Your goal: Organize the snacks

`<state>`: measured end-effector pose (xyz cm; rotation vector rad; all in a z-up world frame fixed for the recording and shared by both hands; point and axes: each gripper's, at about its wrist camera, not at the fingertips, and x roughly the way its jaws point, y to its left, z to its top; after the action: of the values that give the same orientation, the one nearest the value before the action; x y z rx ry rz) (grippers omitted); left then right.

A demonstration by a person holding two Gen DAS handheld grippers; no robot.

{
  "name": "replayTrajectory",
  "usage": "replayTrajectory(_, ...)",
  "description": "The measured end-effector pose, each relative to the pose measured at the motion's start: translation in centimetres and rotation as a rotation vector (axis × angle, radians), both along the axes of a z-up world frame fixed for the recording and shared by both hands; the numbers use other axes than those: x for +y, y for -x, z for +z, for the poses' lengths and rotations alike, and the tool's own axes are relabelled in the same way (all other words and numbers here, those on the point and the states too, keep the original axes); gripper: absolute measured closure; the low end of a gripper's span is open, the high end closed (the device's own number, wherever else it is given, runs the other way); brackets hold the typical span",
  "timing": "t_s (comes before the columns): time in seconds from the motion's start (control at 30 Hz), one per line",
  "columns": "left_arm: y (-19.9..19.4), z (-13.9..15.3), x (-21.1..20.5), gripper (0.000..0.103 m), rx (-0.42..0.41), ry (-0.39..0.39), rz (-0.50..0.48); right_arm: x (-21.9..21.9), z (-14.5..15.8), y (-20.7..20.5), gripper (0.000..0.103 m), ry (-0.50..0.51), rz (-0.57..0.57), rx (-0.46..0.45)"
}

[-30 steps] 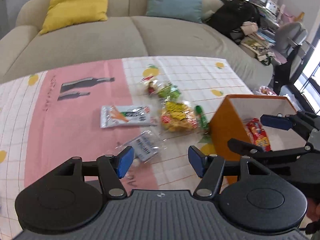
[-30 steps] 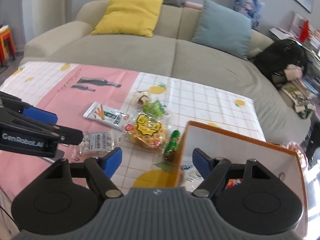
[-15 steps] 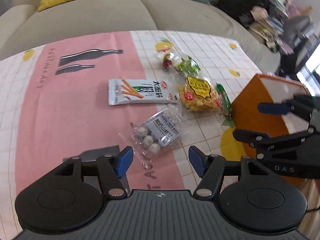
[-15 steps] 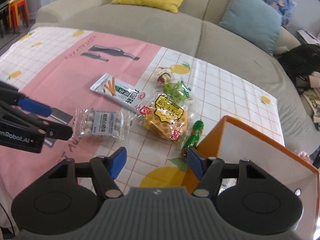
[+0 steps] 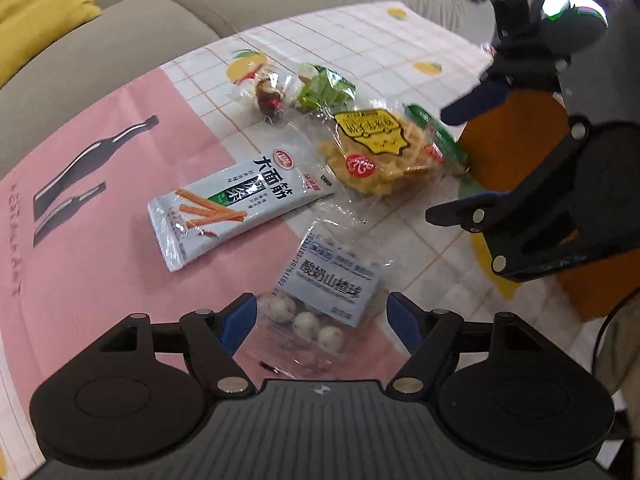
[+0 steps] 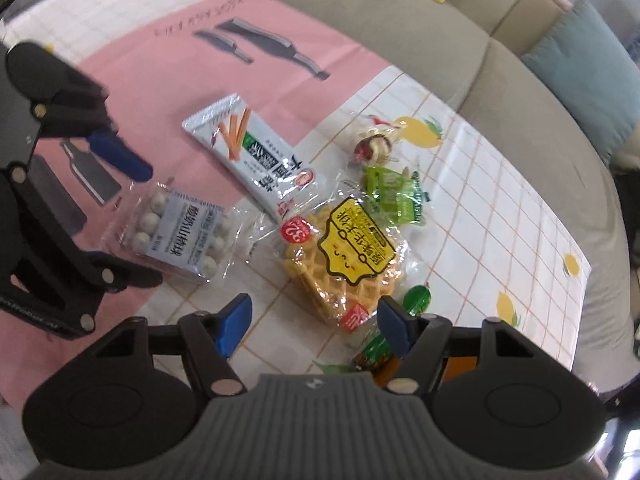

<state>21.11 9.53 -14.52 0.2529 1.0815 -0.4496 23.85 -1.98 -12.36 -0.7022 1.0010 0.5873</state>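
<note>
Sofa behind, pink-checked bench [image 5: 100,240] with scattered snacks. Left gripper [image 5: 322,316] fingers just spread wide, ball pack [image 5: 320,296] between them, untouched. Right gripper [image 6: 312,320] fingers apart over waffle pack [image 6: 344,256]. Tip: drop straighter, pinch pack's body, not crinkly edge. Box [image 5: 516,152] at 2 o'clock.

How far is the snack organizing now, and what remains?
Done: nothing visibly. In hand: nothing; the left tool, which just opened, straddles the white-ball pack; the right tool hangs open over the waffle pack. Left: every snack lying outside the orange box.
</note>
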Motion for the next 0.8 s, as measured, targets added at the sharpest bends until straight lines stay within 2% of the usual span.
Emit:
replayTrajectory(0.07,-0.4,-0.4,-0.4,0.015,-0.010,-0.025,-0.042,0.5,-0.6,-0.4,0.022,0.028,0.024,0.006)
replayTrajectory(0.1,-0.5,-0.6,-0.7,0.015,-0.011,-0.039,-0.065,0.7,-0.8,-0.6,0.021,0.040,0.032,0.005)
replayTrajectory(0.23,-1.1,-1.5,-1.4,0.015,-0.002,-0.055,-0.100,1.2,-1.8,-1.6,0.021,0.067,0.014,0.028)
replayTrajectory(0.4,-1.6,-2.1,-1.7,0.015,-0.004,-0.036,-0.070,1.6,-2.6,-2.3,0.026,0.098,-0.014,0.033)
replayTrajectory(0.47,-1.6,-2.1,-1.9,0.015,-0.009,-0.035,-0.062,1.8,-2.9,-2.4,0.036,0.110,-0.015,0.037)
replayTrajectory(0.57,-1.6,-2.0,-1.9,0.018,-0.005,-0.036,-0.027,2.0,-3.1,-2.5,0.043,0.116,-0.026,0.040)
replayTrajectory(0.63,-1.5,-1.9,-1.8,0.023,0.008,-0.038,0.004,1.9,-3.0,-2.5,0.058,0.119,-0.047,0.017)
replayTrajectory(0.8,-0.5,-1.7,-1.1,0.026,0.016,-0.073,0.098,1.6,-2.1,-1.3,0.082,0.072,-0.079,-0.011)
